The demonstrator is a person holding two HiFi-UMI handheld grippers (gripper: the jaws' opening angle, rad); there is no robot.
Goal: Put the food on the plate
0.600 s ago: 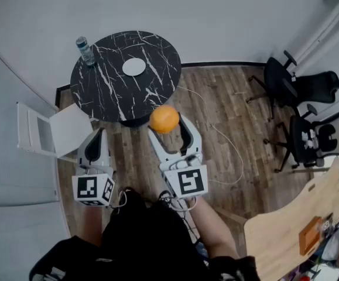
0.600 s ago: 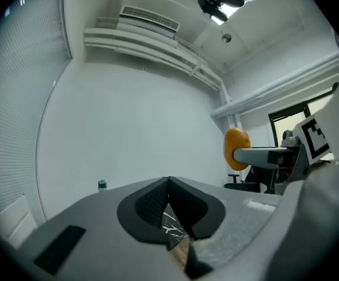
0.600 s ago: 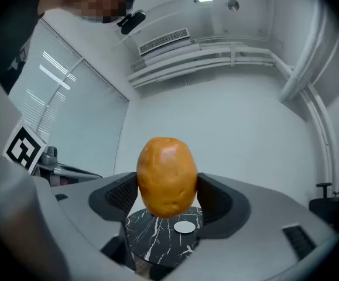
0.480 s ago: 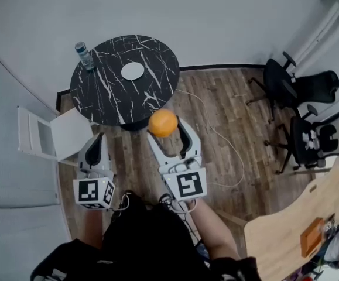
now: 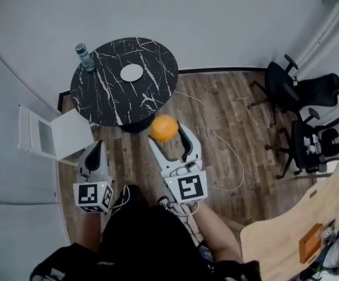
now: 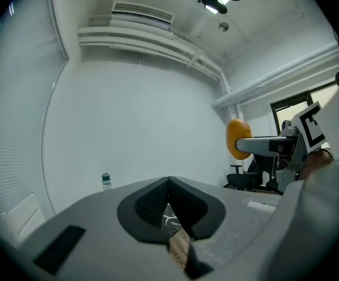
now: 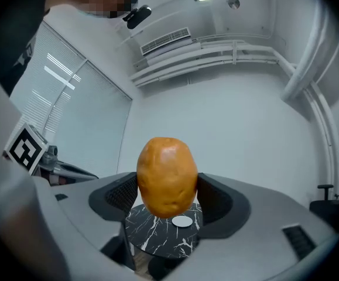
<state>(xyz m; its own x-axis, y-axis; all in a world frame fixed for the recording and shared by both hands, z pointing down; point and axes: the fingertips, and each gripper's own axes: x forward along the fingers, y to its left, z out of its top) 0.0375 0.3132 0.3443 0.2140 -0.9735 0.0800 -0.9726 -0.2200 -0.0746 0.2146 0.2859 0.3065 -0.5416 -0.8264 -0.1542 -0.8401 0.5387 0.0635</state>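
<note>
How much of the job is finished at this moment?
Done: the right tool grips the food. In hand: it hangs over the floor, short of the table. Left: set it on the empty white plate. The left tool is shut, empty.

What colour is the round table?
The table is black with white marble-like streaks; the head view shows it best.

Fingers (image 5: 190, 146) of the right gripper (image 5: 168, 133) hold round orange food (image 5: 164, 127); beyond them, white plate (image 5: 131, 72) on marble table (image 5: 102, 95).
</note>
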